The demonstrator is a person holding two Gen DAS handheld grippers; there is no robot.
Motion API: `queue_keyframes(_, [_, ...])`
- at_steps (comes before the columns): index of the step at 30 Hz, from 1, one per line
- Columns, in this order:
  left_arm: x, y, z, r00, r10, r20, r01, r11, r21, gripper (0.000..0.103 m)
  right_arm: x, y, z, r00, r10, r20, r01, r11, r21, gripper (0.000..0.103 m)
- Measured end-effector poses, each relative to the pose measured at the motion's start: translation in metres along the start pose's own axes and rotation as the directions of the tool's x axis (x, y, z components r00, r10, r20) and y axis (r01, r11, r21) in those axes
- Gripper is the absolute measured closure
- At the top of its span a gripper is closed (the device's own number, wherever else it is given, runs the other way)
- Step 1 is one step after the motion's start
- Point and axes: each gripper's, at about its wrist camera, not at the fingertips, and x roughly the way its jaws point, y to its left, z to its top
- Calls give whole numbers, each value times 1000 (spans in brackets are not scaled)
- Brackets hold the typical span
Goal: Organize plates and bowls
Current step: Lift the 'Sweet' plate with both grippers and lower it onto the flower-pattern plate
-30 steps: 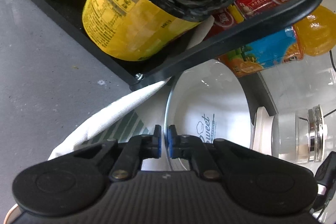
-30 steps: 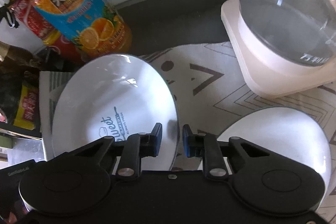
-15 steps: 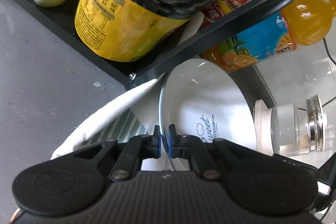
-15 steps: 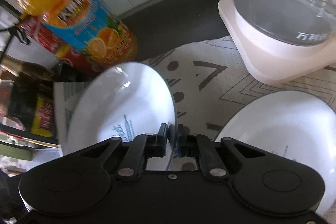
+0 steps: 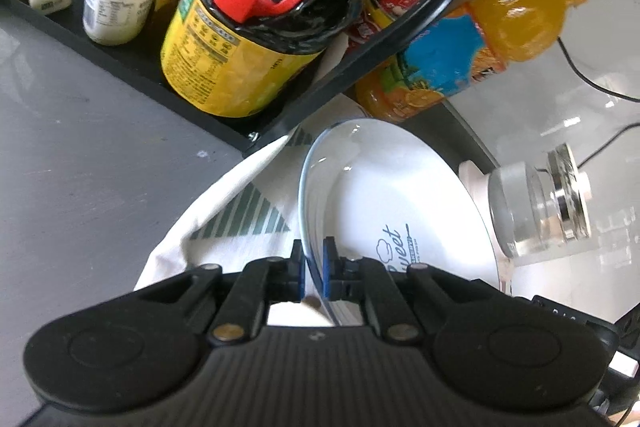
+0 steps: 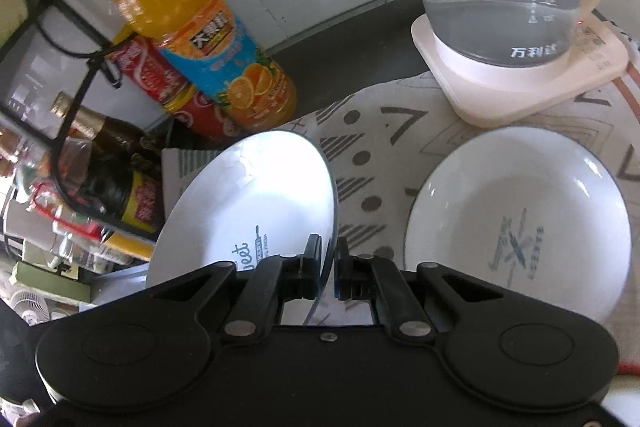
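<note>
A white plate with blue "Sweet" print (image 5: 384, 211) is lifted and tilted above the patterned cloth. My left gripper (image 5: 313, 269) is shut on its left rim. My right gripper (image 6: 329, 267) is shut on its right rim; the same plate shows in the right wrist view (image 6: 256, 203). A second white plate with a grey-blue print (image 6: 516, 223) lies flat on the cloth to the right of my right gripper.
A black rack (image 5: 372, 43) holds a yellow-labelled dark bottle (image 5: 240, 55) and jars just beyond the held plate. An orange juice bottle (image 6: 208, 43) and a red bottle (image 6: 160, 79) stand behind. A glass kettle on a cream base (image 6: 508, 7) stands at the back right.
My right gripper closed onto the plate's rim. Both grippers then raised and pulled the plate back, so the rack, bottles and kettle look farther away and the second plate shows fully.
</note>
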Motion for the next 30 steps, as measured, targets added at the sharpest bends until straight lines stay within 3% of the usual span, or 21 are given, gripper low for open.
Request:
queue_keyframes(15, [-55,33,-26,999,-23,-24,25,998,59,98,-44,31,-67,999,-8,36,8,1000,-8,96])
queue_keyframes(30, [-82,59,-55,998,-17,-53,23,994,108,98,-62,38,-128,999,-3,45,5,999,-50,94])
